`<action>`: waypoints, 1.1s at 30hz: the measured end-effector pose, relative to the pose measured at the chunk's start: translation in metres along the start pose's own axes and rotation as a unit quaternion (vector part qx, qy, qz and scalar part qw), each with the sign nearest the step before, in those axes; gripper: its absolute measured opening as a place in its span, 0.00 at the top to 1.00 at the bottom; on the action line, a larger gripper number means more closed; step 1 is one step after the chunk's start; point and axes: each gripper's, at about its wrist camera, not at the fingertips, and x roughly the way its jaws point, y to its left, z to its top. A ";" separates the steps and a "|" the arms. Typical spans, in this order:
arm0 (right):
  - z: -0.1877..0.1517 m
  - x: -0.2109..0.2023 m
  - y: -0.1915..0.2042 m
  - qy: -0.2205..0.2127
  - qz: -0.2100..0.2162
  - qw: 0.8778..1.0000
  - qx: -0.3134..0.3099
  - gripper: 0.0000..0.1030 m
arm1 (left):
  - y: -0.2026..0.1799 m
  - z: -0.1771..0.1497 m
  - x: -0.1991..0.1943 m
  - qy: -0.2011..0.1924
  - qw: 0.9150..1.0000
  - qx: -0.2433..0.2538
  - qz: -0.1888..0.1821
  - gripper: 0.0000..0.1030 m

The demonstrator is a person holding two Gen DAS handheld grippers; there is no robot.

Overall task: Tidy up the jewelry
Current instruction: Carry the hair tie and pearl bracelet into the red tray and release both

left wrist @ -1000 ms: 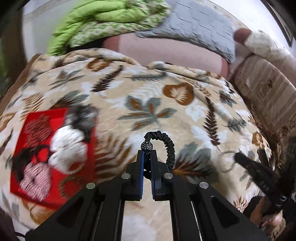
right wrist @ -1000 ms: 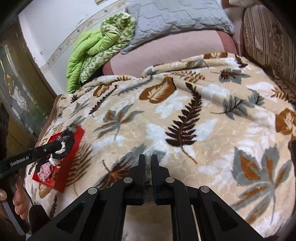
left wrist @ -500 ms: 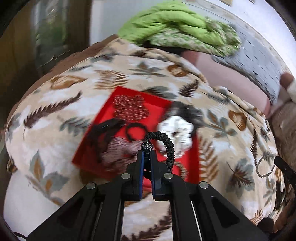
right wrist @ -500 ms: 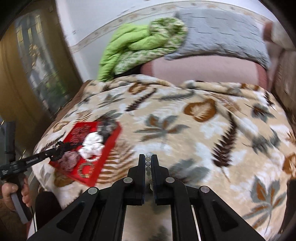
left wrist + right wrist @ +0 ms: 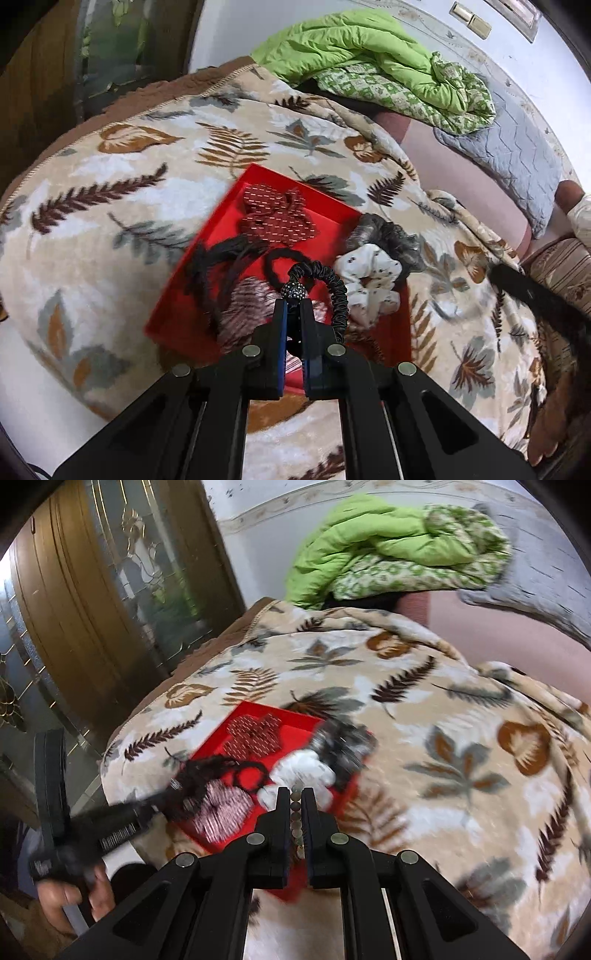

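Observation:
A red tray (image 5: 221, 229) lies on the leaf-patterned blanket (image 5: 110, 192) and holds several scrunchies and hair ties. My left gripper (image 5: 293, 306) is shut on a black hair tie with a sparkly bead (image 5: 334, 284) and holds it over the tray's near half. It also shows in the right wrist view (image 5: 162, 805) over the tray's left side. My right gripper (image 5: 295, 794) is shut on a beaded bracelet (image 5: 296, 819), just above the tray's (image 5: 295, 720) near edge.
A white scrunchie (image 5: 369, 273) and a grey one (image 5: 388, 236) sit at the tray's right rim. A green quilt (image 5: 369, 70) and grey pillow (image 5: 509, 147) lie at the back. A glass-panelled wooden door (image 5: 92, 602) stands left of the bed.
Both grippers have swung left toward the red tray. The left one now hangs the hair tie over the tray's near half. The right one has come in close to the tray with the bracelet.

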 end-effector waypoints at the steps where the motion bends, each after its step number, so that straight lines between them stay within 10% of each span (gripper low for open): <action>1: 0.009 0.009 0.001 0.002 0.004 1.000 0.002 0.93 | -0.002 0.000 0.003 0.002 1.000 -0.001 -0.007 0.94; 14: 0.073 0.135 0.002 0.076 0.056 0.994 0.062 0.93 | -0.023 -0.005 0.051 0.014 0.999 0.023 -0.020 0.94; 27: 0.068 0.197 -0.013 0.127 0.015 0.990 0.055 0.92 | -0.019 -0.014 0.068 0.019 0.999 0.026 -0.042 0.94; 33: 0.077 0.167 -0.014 0.096 0.019 0.994 0.042 0.59 | -0.023 -0.014 0.052 0.006 0.998 0.030 -0.052 0.77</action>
